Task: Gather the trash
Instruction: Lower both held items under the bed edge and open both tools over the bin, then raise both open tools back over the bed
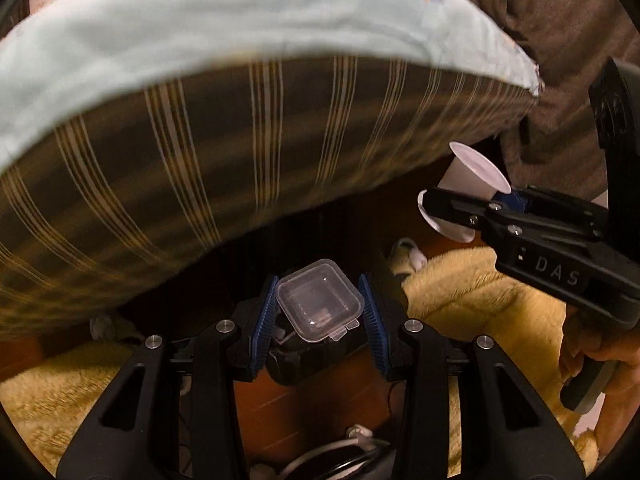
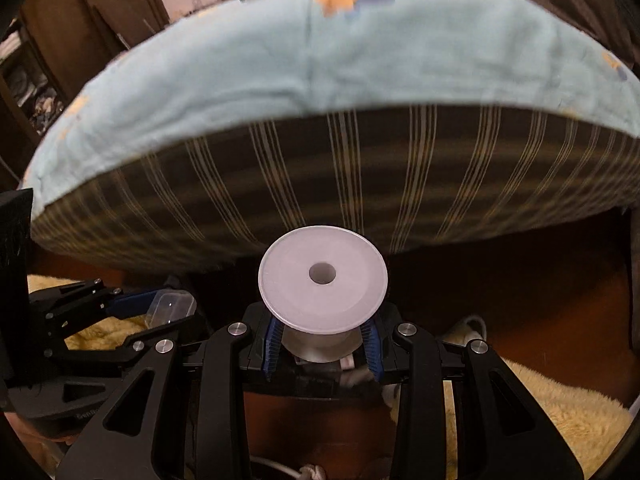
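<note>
Gripping a small clear square plastic box (image 1: 320, 304) in our left tongs (image 1: 320, 312) and a white plastic spool (image 2: 323, 276) in our right tongs (image 2: 323, 344), we point both downward, side by side.

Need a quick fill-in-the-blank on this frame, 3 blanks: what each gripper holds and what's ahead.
1. The left gripper is shut on a small clear plastic ____ with a lid.
2. The right gripper grips a white empty ____ by its core, its flange facing the camera.
3. The brown striped mattress ahead is covered by a light ____ sheet.

Missing words: container; spool; blue
</note>
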A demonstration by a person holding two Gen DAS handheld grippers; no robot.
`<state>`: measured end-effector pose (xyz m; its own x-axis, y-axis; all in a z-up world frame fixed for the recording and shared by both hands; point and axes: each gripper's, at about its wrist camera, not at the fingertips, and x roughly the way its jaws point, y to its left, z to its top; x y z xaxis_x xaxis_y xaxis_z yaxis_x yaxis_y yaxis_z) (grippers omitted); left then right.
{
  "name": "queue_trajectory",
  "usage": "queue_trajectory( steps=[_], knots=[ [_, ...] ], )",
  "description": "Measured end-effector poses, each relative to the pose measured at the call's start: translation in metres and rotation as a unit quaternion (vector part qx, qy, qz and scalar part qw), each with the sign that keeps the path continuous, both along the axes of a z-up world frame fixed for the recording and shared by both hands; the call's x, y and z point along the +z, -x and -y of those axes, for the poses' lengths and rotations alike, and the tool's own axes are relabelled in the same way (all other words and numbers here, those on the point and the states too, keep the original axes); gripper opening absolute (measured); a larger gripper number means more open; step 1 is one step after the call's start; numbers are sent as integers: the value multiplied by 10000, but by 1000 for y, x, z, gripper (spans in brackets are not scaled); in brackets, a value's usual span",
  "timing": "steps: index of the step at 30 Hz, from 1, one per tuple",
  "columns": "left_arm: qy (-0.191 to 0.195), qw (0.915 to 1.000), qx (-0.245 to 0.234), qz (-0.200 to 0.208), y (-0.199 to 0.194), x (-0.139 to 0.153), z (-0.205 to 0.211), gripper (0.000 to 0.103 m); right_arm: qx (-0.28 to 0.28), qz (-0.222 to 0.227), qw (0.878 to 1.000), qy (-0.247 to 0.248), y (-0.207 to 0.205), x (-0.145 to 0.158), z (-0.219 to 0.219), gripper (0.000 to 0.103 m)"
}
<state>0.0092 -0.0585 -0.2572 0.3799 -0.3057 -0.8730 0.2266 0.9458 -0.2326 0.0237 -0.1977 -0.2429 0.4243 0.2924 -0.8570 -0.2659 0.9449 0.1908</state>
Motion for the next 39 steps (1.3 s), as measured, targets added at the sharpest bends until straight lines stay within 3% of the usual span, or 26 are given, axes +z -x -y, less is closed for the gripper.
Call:
queue_trajectory(
  steps=[10, 16, 18, 20, 22, 30, 35, 39],
  knots=[
    [-39, 9990, -62, -442, -1, -40, 4, 39, 51, -568, 9982, 170, -1, -46, -7, 35],
    [-60, 9981, -22, -610, -4, -50, 4, 39, -30, -633, 9980, 85, -4, -52, -4, 36],
    [-64, 9977, -31, -671, -5, -55, 6, 40, -57, -642, 9979, 60, -10, -49, 1, 45],
    [-70, 9977, 2, -678, -7, -55, 7, 50, -82, -646, 9979, 28, -14, -42, 6, 52],
    [-105, 9978, 16, -648, -7, -52, 6, 52, -110, -617, 9980, -6, -17, -39, 8, 55],
    [-253, 9987, 162, -423, -11, -30, -2, 71, -252, -398, 9989, -50, -29, -11, 20, 65],
    [-217, 9996, 201, 2, -13, 12, -6, 83, -502, 120, 9986, -151, -33, 32, 38, 79],
    [-167, 9989, 192, 403, -16, 52, -10, 85, -637, 639, 9955, -302, -38, 75, 52, 85]
  ],
)
